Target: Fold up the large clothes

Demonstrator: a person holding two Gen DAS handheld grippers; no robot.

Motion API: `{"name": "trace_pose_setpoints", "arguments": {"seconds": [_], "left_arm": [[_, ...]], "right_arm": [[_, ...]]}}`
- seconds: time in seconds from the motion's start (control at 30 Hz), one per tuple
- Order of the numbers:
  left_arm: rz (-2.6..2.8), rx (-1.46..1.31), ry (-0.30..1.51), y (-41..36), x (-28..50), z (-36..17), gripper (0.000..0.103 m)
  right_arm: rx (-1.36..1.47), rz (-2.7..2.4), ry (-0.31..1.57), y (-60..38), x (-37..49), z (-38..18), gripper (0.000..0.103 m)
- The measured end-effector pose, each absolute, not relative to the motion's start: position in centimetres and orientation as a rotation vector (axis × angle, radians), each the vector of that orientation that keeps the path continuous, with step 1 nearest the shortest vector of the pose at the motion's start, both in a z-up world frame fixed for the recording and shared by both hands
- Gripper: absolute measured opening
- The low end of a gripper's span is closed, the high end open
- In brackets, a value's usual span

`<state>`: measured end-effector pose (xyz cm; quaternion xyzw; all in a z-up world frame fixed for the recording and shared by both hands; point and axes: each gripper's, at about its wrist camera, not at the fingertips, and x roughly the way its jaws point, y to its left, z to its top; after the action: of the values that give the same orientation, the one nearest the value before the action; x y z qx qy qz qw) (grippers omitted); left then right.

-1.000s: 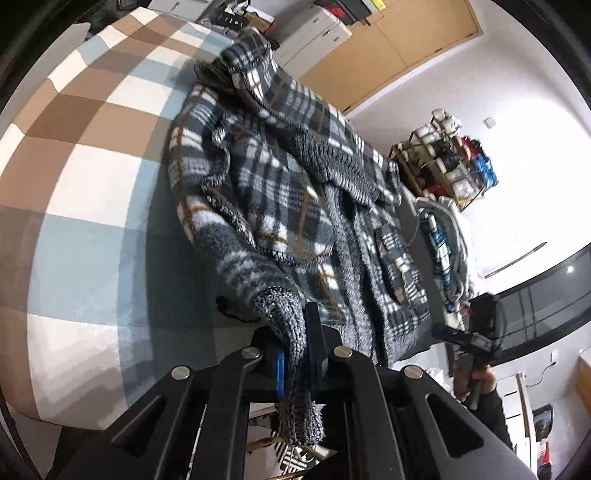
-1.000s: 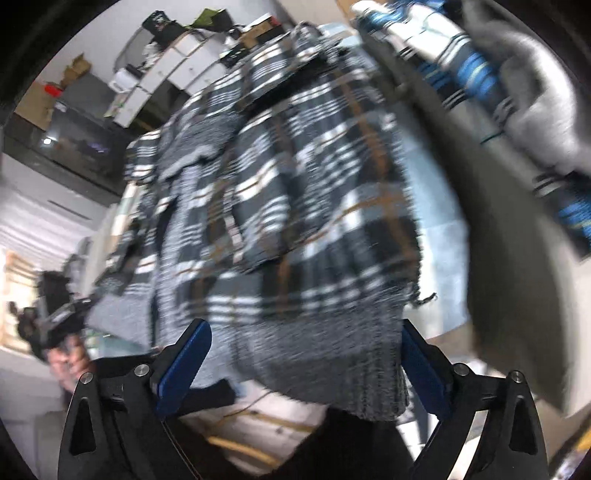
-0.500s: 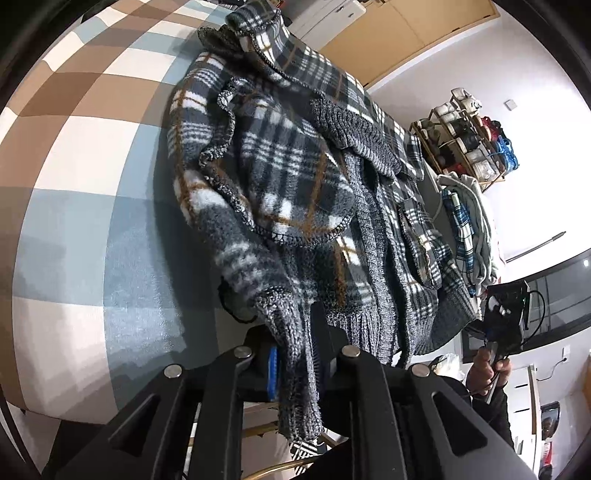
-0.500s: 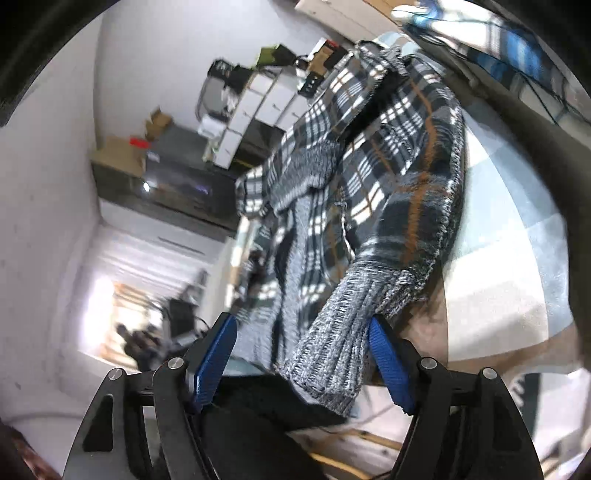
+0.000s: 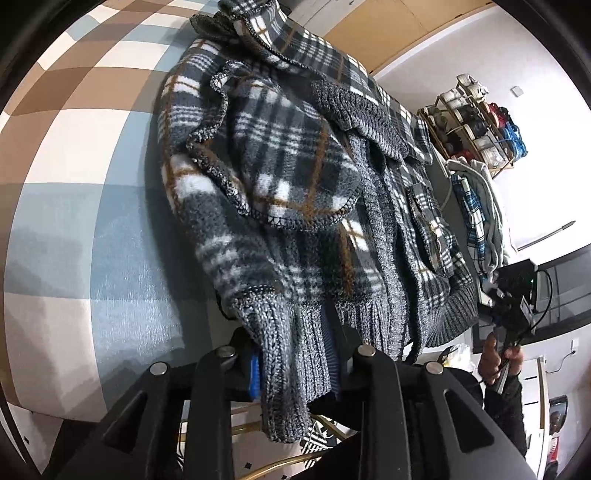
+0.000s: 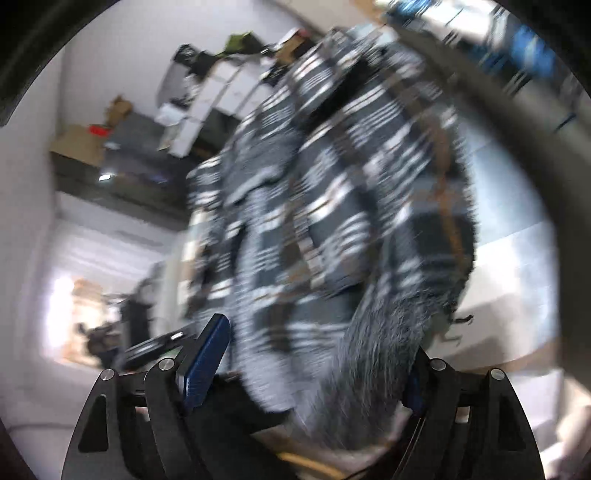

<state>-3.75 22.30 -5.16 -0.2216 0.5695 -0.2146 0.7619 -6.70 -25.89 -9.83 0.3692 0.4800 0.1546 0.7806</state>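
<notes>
A grey, white and brown plaid fleece jacket (image 5: 295,177) with grey ribbed knit hem lies bunched on a checked bed cover (image 5: 74,192). My left gripper (image 5: 295,365) is shut on the ribbed hem (image 5: 288,354), which hangs down between the pads. The right gripper shows far right in this view (image 5: 513,306), held in a hand. In the blurred right wrist view the same jacket (image 6: 332,206) fills the middle. My right gripper (image 6: 314,362) has its jaws wide apart, with the ribbed hem (image 6: 380,354) lying between them against the right pad.
A pile of other clothes, blue plaid and white (image 5: 476,206), lies beyond the jacket. A shelf rack with yarn and boxes (image 5: 480,125) stands by the white wall. Wooden cabinets (image 5: 406,33) are at the back. The bed edge is right below my grippers.
My left gripper has drawn closer to the jacket, keeping hold of the hem. My right gripper's jaws have spread wider and the view has swung fast, leaving it blurred.
</notes>
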Motion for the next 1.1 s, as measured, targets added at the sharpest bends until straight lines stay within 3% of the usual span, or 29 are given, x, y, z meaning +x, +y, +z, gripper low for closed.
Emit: {"name": "trace_pose_setpoints", "arguments": {"seconds": [0.1,0.17,0.23,0.37,0.4,0.43,0.8,1.1], "left_arm": [[-0.464,-0.483,1.239,22.4,-3.8,-5.2,0.021],[-0.461,-0.483,1.237,22.4,-3.9,-5.2,0.021],[-0.460,-0.463,1.234,22.1,-4.0,-5.1,0.021],[-0.480,-0.387,1.207,20.9,-4.4,-4.9,0.021],[-0.481,-0.370,1.204,20.7,-4.5,-4.8,0.017],[-0.488,-0.362,1.213,20.5,-4.6,-5.0,0.005],[-0.463,-0.457,1.288,22.9,-6.4,-4.6,0.003],[-0.501,-0.412,1.301,24.6,-7.3,-2.9,0.003]], "right_arm": [[0.787,0.300,1.025,-26.5,-6.6,-9.5,0.057],[0.745,0.268,1.047,-26.6,-6.4,-9.9,0.024],[0.716,0.230,1.079,-26.8,-6.5,-10.4,0.013],[0.688,0.203,1.062,-26.7,-6.9,-10.6,0.011],[0.664,0.190,1.046,-26.6,-7.0,-10.5,0.010],[0.645,0.185,1.038,-26.4,-7.2,-10.3,0.010],[0.580,0.208,0.970,-26.2,-10.6,-7.9,0.009],[0.668,0.247,1.071,-27.6,-11.0,-9.8,0.009]]}}
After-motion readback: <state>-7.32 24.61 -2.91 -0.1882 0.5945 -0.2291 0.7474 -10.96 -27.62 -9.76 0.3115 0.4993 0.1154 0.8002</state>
